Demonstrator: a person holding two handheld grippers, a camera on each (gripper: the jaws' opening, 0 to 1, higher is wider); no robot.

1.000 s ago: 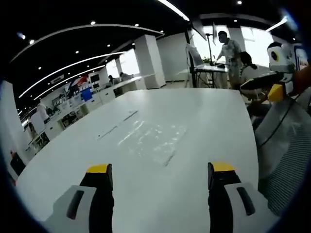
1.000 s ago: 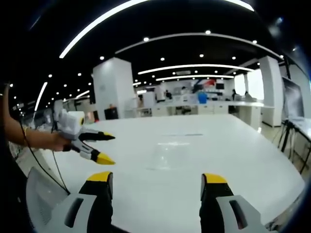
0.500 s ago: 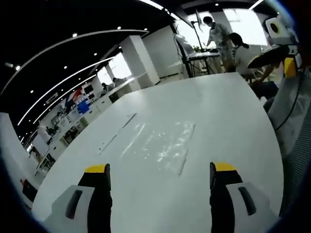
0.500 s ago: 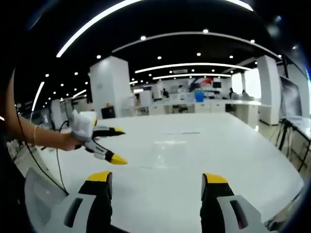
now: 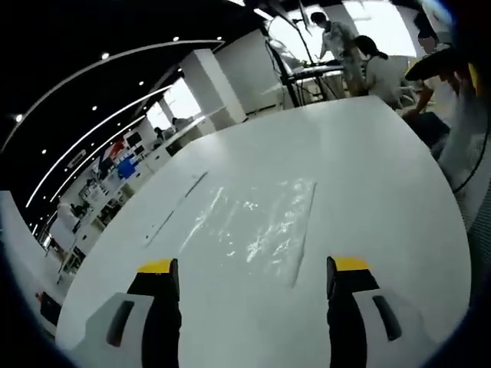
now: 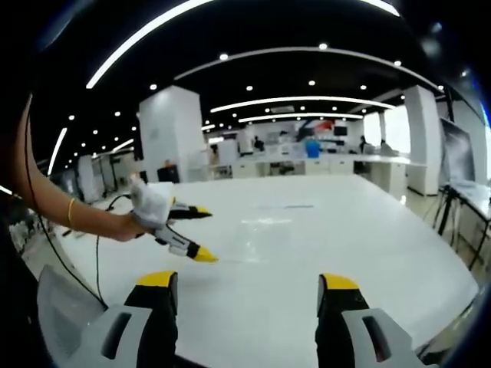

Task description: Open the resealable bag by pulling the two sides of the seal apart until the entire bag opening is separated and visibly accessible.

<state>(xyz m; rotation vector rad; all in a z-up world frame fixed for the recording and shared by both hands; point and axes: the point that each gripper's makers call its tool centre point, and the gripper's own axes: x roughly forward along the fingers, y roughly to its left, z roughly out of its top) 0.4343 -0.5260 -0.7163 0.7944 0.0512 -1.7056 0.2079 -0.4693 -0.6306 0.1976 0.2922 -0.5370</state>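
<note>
White table (image 5: 368,169) in an open office: left gripper view, left gripper (image 5: 253,268) spread just short of the flat clear resealable bag (image 5: 261,226); right gripper view, right gripper (image 6: 244,282) spread, bag faint, left gripper apparently above it.

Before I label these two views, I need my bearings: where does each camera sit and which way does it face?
Left gripper view: rides the left hand-held gripper, looking down at the clear resealable bag on the white table; its open jaws show.
Right gripper view: rides the right hand-held gripper, facing across the table; the person's forearm shows holding the left one.
Shared: table, bag, left hand-held gripper.
</note>
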